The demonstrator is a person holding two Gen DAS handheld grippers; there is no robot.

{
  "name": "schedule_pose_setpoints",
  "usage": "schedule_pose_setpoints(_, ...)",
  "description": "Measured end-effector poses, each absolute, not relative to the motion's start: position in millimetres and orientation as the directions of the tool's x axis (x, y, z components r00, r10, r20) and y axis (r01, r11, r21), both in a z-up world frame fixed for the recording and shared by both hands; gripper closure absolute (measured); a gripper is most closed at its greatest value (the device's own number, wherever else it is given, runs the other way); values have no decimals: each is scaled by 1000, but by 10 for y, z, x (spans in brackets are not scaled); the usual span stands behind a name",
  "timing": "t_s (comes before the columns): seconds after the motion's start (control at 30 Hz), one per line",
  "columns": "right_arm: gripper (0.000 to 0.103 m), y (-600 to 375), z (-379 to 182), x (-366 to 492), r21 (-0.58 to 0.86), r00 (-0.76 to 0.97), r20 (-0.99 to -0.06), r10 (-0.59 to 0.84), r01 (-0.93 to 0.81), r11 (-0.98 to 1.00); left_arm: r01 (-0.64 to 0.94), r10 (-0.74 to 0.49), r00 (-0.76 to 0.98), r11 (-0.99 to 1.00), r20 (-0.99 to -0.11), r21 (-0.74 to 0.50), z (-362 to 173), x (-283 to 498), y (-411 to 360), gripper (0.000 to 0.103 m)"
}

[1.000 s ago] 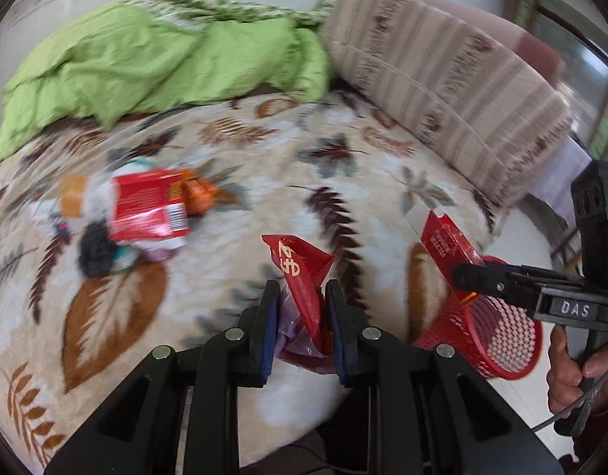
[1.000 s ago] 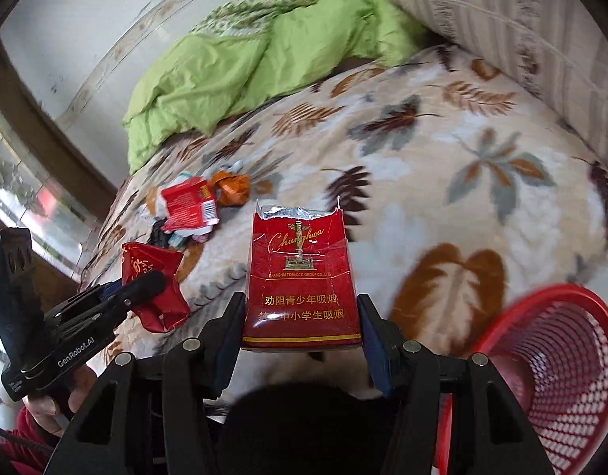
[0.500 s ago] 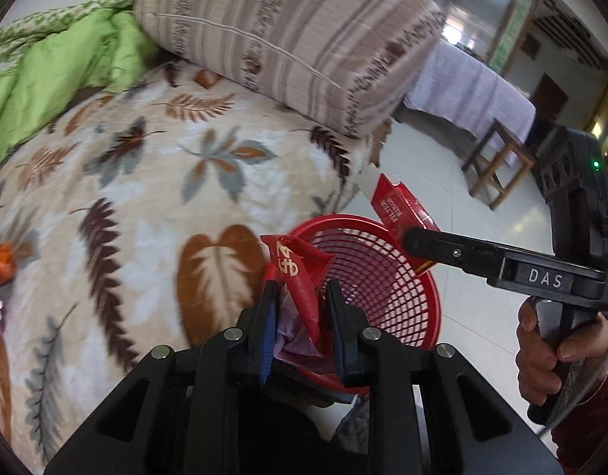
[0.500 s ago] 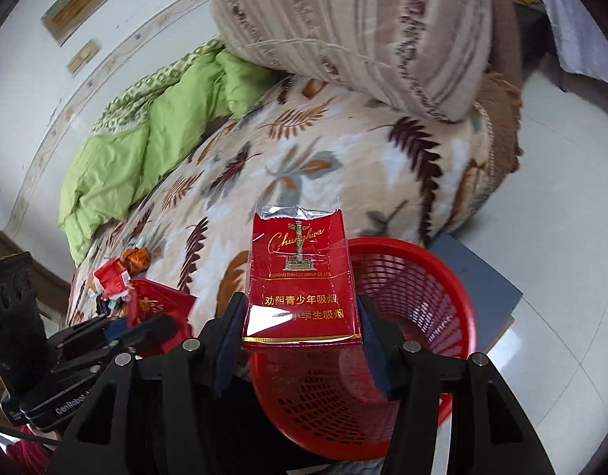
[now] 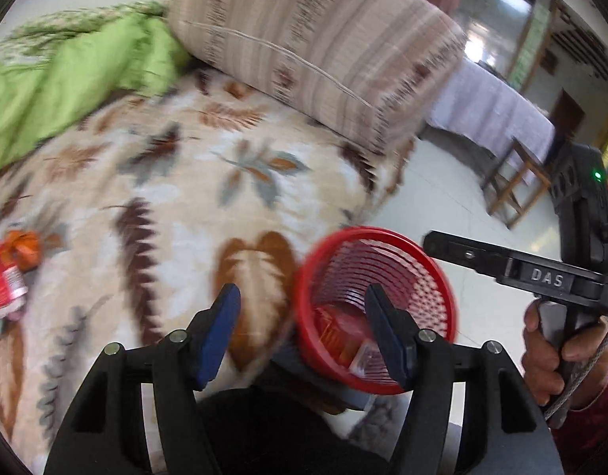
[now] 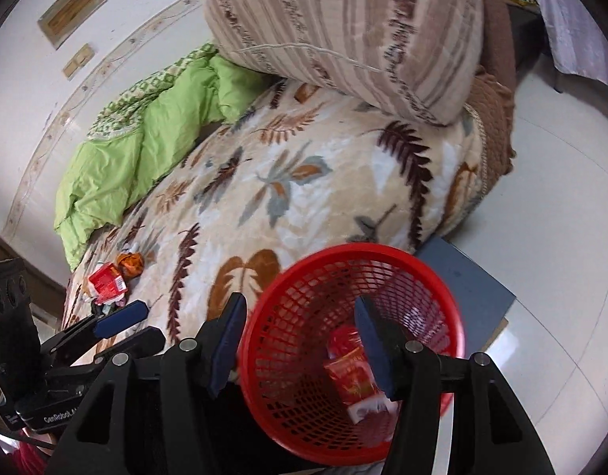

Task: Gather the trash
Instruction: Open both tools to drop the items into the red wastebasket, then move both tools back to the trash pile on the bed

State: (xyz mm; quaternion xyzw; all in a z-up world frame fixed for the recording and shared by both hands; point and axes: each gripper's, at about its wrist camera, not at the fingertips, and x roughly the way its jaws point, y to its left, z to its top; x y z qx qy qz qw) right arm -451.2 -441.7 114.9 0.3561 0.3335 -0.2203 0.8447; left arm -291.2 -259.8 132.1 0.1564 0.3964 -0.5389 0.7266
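Note:
A red mesh basket (image 6: 304,301) stands on the floor beside the bed; it also shows in the left wrist view (image 5: 434,273). A red cigarette pack (image 6: 349,376) and other red wrappers (image 5: 335,332) lie inside it. My right gripper (image 6: 300,336) is open and empty above the basket. My left gripper (image 5: 304,328) is open and empty at the basket's rim. More trash lies on the bed: a red packet (image 6: 106,283) and an orange wrapper (image 6: 132,263), seen at the left edge in the left wrist view (image 5: 25,245).
The bed has a leaf-patterned blanket (image 6: 288,182), a green quilt (image 6: 145,138) and a striped folded quilt (image 6: 363,31). A grey board (image 6: 466,281) lies under the basket on the tiled floor. A wooden stool (image 5: 513,182) and a covered table (image 5: 494,107) stand further off.
Both grippers have opened and dropped their loads: the red wrapper and the cigarette pack now lie in the basket. The left view has swung slightly back toward the bed.

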Motion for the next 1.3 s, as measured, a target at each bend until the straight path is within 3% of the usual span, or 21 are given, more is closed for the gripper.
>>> schedule_pose_setpoints(0.33,43,-3638,1285,-3486,424,716,-698,15,396,815,774,-624,338,610,-704,-169,1448,-2223,-1583,36)
schedule_pose_setpoints(0.73,43,-2718,1208,-2505,382,679,-717,159,191,904,482,-455,513,854,-728,-193,1165,-1219,-269,36)
schedule_pose_setpoints(0.93,43,-2529,1198,-2279,366,666,-725,176,157,917,358,-368,529,914,-765,-192,852,-620,-182,36)
schedule_pose_setpoints(1.13,42,-2546,1159,-2120,379,655,-732,187,163,911,310,-372,494,920,-786,-241,500,-163,-318,36)
schedule_pose_setpoints(1.17,41,-2551,1152,-2091,379,653,-734,189,162,911,303,-377,487,919,-788,-253,455,-119,-334,37)
schedule_pose_setpoints(1.23,41,-2573,1143,-2026,382,651,-734,193,162,910,305,-390,483,914,-784,-267,401,-91,-360,59)
schedule_pose_setpoints(1.3,41,-2588,1148,-1939,380,651,-734,195,156,911,315,-397,481,910,-782,-268,372,-111,-381,60)
